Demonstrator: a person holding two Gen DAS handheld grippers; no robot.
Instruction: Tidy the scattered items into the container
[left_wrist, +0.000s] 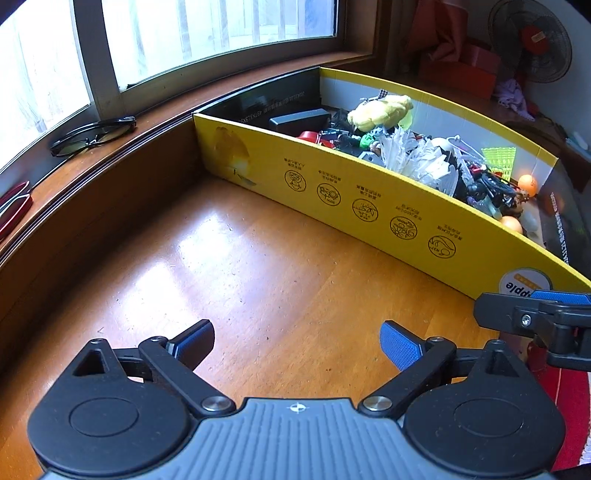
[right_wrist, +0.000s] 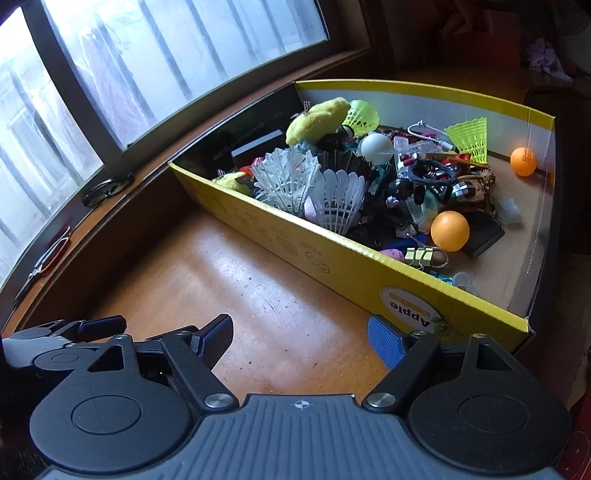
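Left gripper (left_wrist: 297, 345), bottom centre of the left wrist view: jaws wide apart, nothing between them, only bare wooden tabletop (left_wrist: 229, 258) beneath. Right gripper (right_wrist: 300, 341), bottom centre of the right wrist view: jaws likewise spread, empty. Each gripper's tip shows in the other's view, at the lower right and lower left edges, so the two sit side by side.

Mid-frame: the tabletop between the grippers and the container shows no loose items in either view.

Beyond it, the container, a yellow cardboard box (right_wrist: 332, 254) marked "Apple", runs from centre to the right edge. It is heaped: white shuttlecocks (right_wrist: 314, 188), neon yellow shuttlecocks (right_wrist: 471, 138), orange ping-pong balls (right_wrist: 450, 230), a white ball (right_wrist: 376, 147), a yellow plush toy (right_wrist: 317, 120), binder clips (right_wrist: 419, 254), and a dark tangle of small parts too fine to name. A second orange ball sits alone near the box's far right corner.

Far, upper left: on the window sill (left_wrist: 110, 110), dark-framed glasses (left_wrist: 94, 134) and a red-framed object (left_wrist: 13, 210) at the left edge, possibly another pair.

Judgement: tidying looks essentially complete; whether the sill items count as scattered is unclear. Table areas outside both views cannot be checked.
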